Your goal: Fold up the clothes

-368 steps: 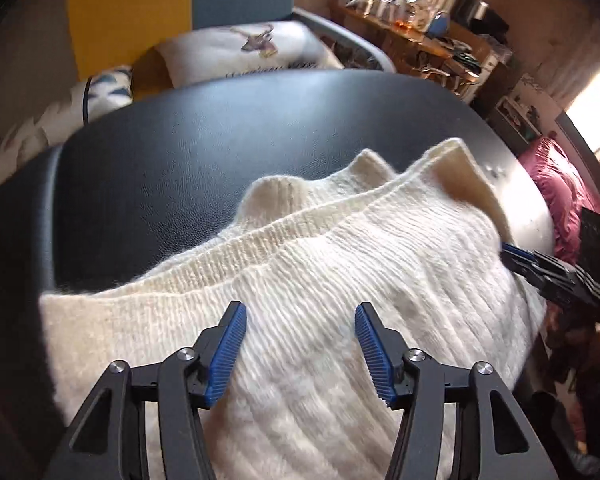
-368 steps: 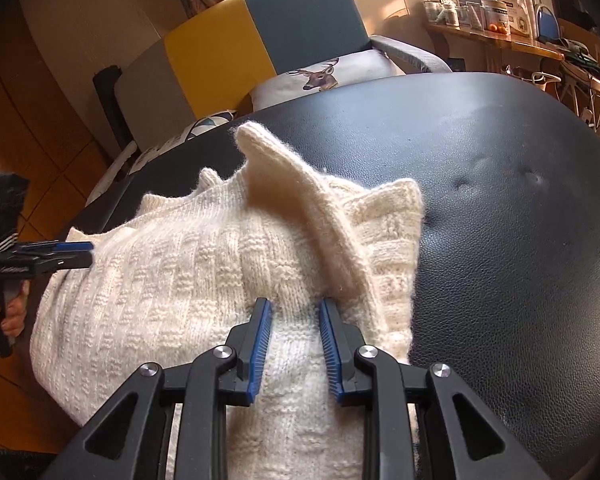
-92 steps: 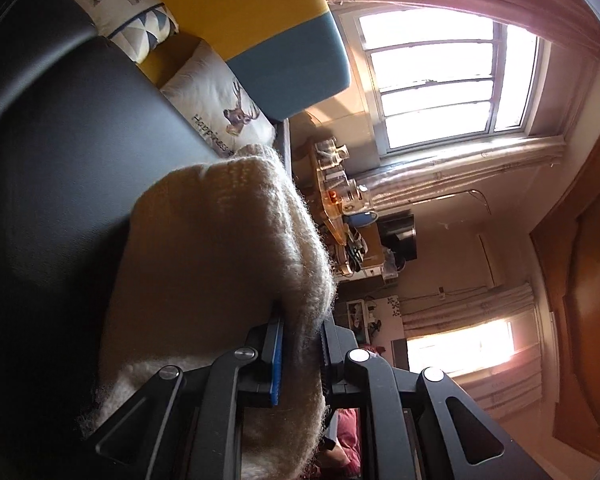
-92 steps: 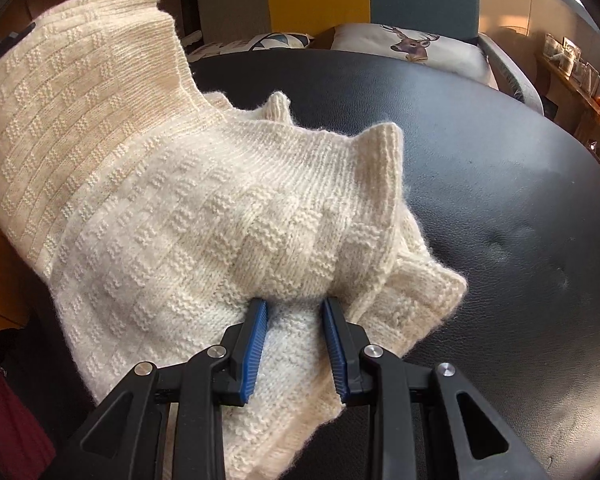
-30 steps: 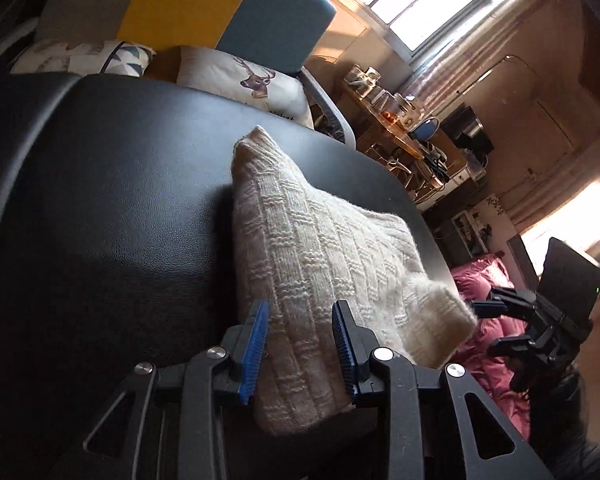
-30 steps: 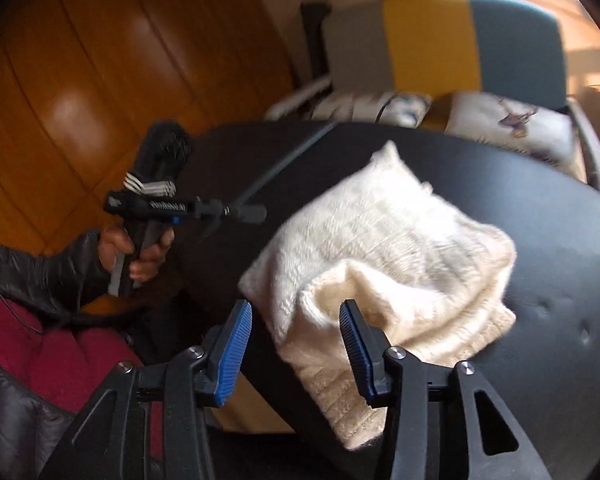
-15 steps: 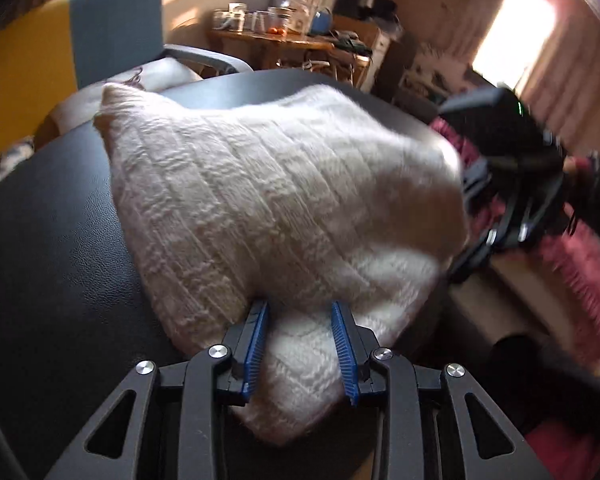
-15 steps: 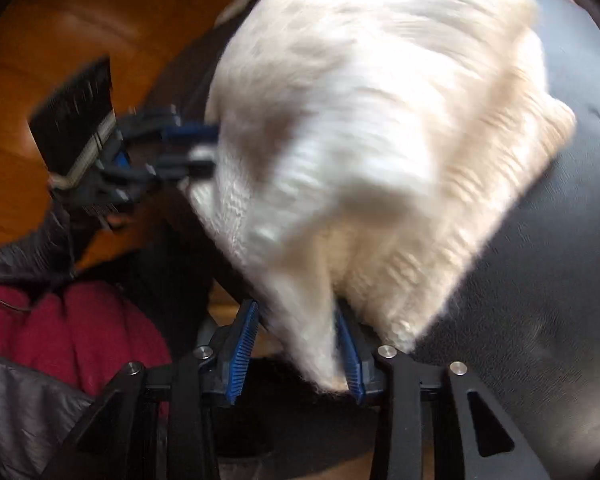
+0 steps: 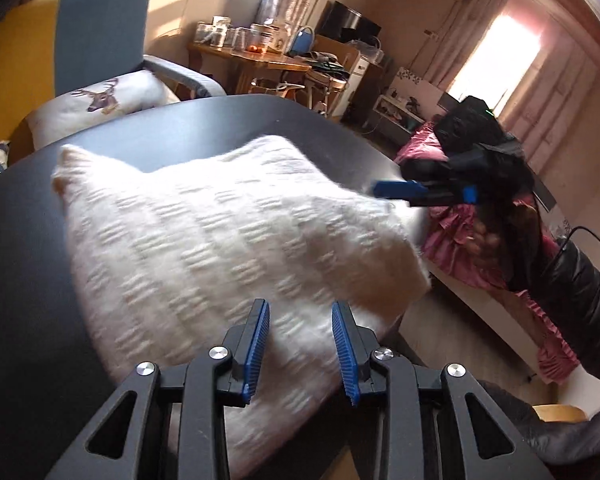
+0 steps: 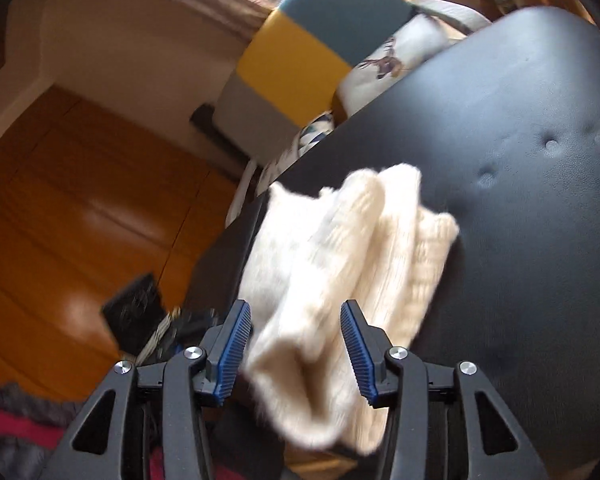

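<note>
Change: half a second ago both grippers pinched the sweater – now both have let go and it lies folded.
Sweater (image 9: pixel 228 232): one cream bundle on the black table (image 9: pixel 28 264), its near right corner poking over the table edge.
Left gripper (image 9: pixel 299 342): fingers apart, holding nothing, just above the near end.
Right gripper (image 10: pixel 296 344): fingers wide apart around the near end, holding nothing.
Room: bare table to the left and far side – lots of space.
Count: one sweater, two grippers, one deer pillow (image 9: pixel 108 100).
</note>
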Available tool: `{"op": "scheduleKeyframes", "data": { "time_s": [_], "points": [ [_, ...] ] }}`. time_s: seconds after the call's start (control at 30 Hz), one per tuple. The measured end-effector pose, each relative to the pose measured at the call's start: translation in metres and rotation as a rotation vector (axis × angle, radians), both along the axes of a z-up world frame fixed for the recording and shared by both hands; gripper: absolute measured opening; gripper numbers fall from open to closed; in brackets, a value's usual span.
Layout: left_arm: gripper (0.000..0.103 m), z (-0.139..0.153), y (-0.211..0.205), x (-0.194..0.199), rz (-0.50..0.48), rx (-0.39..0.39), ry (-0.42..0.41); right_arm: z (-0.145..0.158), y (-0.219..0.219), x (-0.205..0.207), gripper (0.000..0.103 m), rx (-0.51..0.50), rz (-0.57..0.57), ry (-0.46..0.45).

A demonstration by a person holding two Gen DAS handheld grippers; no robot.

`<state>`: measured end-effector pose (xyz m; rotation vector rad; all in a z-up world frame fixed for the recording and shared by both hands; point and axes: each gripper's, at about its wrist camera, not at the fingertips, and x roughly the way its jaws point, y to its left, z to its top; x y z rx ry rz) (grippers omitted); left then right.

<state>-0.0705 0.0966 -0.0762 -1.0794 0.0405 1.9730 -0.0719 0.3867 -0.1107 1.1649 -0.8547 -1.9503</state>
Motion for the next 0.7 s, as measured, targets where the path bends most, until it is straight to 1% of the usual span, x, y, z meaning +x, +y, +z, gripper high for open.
{"op": "scheduleKeyframes", "data": {
  "time_s": [0.13, 0.2, 0.23, 0.27, 0.3, 0.37, 0.4, 0.47, 0.6, 0.67, 0.7],
  "points": [
    [0.033, 0.003, 0.031, 0.013, -0.056, 0.000, 0.031, -0.027, -0.010, -0.036, 0.048, -0.055, -0.059, -0.102],
    [0.033, 0.002, 0.046, 0.020, -0.091, -0.001, 0.043, -0.029, -0.020, -0.046, 0.048, -0.020, -0.060, -0.105],
    [0.034, -0.001, 0.053, 0.022, -0.112, -0.005, 0.043, -0.023, -0.028, -0.049, 0.048, 0.057, -0.048, -0.075],
    [0.034, -0.004, 0.060, 0.024, -0.129, -0.016, 0.046, -0.015, -0.036, -0.051, 0.036, 0.143, -0.035, -0.040],
    [0.034, -0.008, 0.067, 0.026, -0.147, -0.026, 0.045, -0.008, -0.042, -0.051, 0.018, 0.243, -0.012, -0.013],
    [0.034, -0.021, 0.078, 0.030, -0.191, -0.044, 0.018, 0.011, -0.052, -0.044, 0.012, 0.376, 0.024, 0.062],
    [0.035, -0.028, 0.082, 0.032, -0.210, -0.055, 0.003, 0.022, -0.054, -0.040, 0.012, 0.435, 0.029, 0.112],
    [0.035, -0.041, 0.084, 0.036, -0.226, -0.066, -0.012, 0.039, -0.048, -0.026, 0.011, 0.504, 0.007, 0.185],
    [0.035, -0.043, 0.078, 0.030, -0.214, -0.004, -0.100, 0.001, -0.028, -0.021, 0.012, 0.453, -0.037, 0.097],
    [0.035, -0.034, 0.074, 0.033, -0.215, 0.020, -0.113, -0.020, -0.018, -0.019, 0.013, 0.424, -0.058, 0.048],
    [0.035, -0.027, 0.071, 0.034, -0.213, 0.044, -0.116, -0.030, -0.013, -0.018, 0.013, 0.409, -0.069, 0.024]
  ]
}}
